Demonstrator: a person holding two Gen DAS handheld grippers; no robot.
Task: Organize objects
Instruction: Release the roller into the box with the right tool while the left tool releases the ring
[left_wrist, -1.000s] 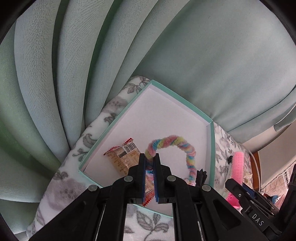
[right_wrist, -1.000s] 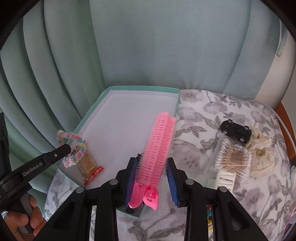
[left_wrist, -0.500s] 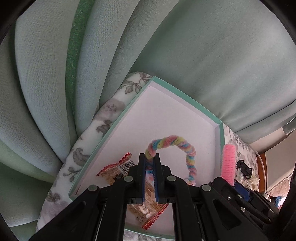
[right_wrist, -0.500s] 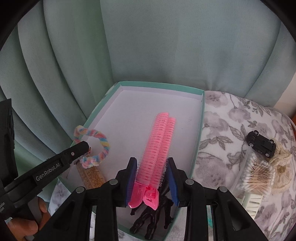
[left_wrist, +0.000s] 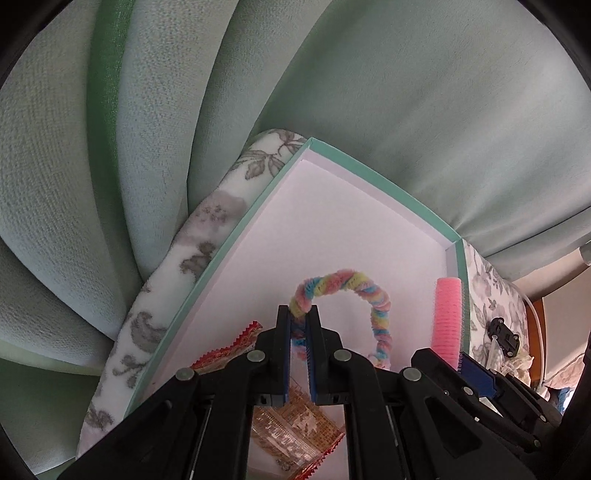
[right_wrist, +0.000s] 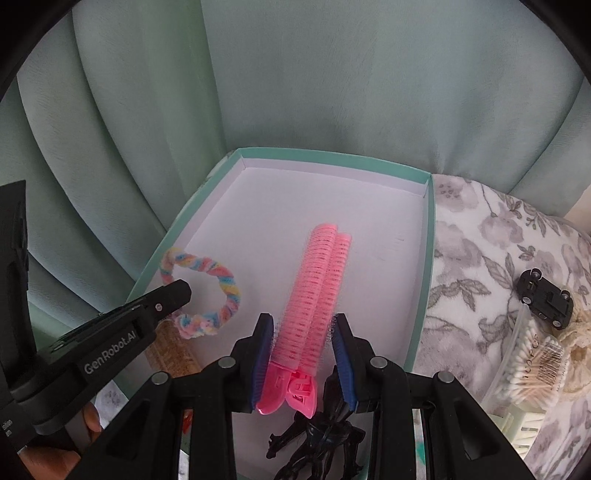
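Observation:
A shallow teal box (left_wrist: 373, 177) (right_wrist: 428, 236) with a white floor lies on a flowered cloth. My left gripper (left_wrist: 299, 314) (right_wrist: 177, 291) is shut on a pastel twisted pipe-cleaner loop (left_wrist: 354, 284) (right_wrist: 210, 280), held above the box's left side. My right gripper (right_wrist: 304, 325) (left_wrist: 461, 365) is shut on a pink hair-roller clip (right_wrist: 317, 288) (left_wrist: 447, 317), held lengthwise over the box's middle. A snack packet (left_wrist: 291, 424) (right_wrist: 173, 350) lies inside the box under the left gripper. A black toy figure (right_wrist: 317, 439) sits at the box's near edge below the right gripper.
Pale green curtains (right_wrist: 332, 81) hang close behind the box. On the cloth to the right lie a black toy car (right_wrist: 546, 299) (left_wrist: 504, 336), a bag of cotton swabs (right_wrist: 524, 365) and a lace piece (right_wrist: 583, 354). A person's hand (right_wrist: 55, 443) holds the left gripper.
Both grippers have moved forward over the box with their loads. The box now fills more of each view, and the roller clip lies fully above its floor.

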